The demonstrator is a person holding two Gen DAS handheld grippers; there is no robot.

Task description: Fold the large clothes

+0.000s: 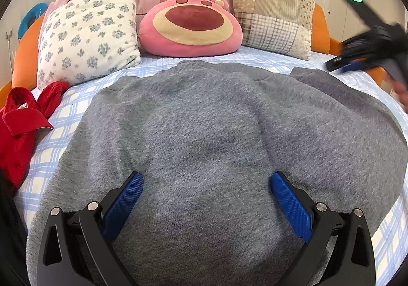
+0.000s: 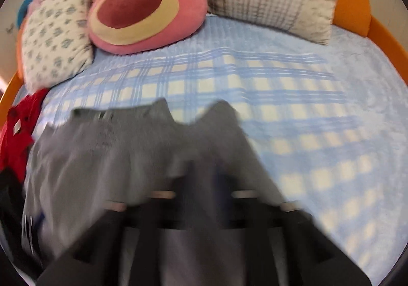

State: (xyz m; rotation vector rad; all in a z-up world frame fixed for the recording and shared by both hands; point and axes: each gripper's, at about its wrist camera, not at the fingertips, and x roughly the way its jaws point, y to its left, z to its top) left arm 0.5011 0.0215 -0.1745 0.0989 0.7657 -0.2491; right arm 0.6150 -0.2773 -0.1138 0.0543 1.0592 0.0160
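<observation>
Left gripper (image 1: 206, 207): hovering over the near part of the gray sweatshirt, blue pads (image 1: 125, 207) standing wide apart, released, nothing pinched between them.
Gray sweatshirt (image 1: 204, 133): lying spread across the bed, filling the near and middle ground; one sleeve (image 1: 323, 79) is resting folded over the body on the right side.
Right gripper (image 1: 357, 61): showing blurred at the right edge above the sweatshirt's far right corner; its own view is smeared, but the jaws are reading as spread, gripping nothing.
Step in hand: judging by the tucked sleeve, an early side fold is looking done, with both grippers free between grasps.
Next move: probably calling for a pinch on the opposite sleeve or the hem, lifting cleanly so the thick knit is not dragging.
Red garment (image 1: 23, 117): lying crumpled at the left bed edge.
Bed (image 2: 255, 87): wearing a blue plaid cover.
Pink bear cushion (image 1: 191, 26): sitting farthest, between a floral pillow (image 1: 89, 33) and a patchwork pillow (image 1: 272, 15).
</observation>
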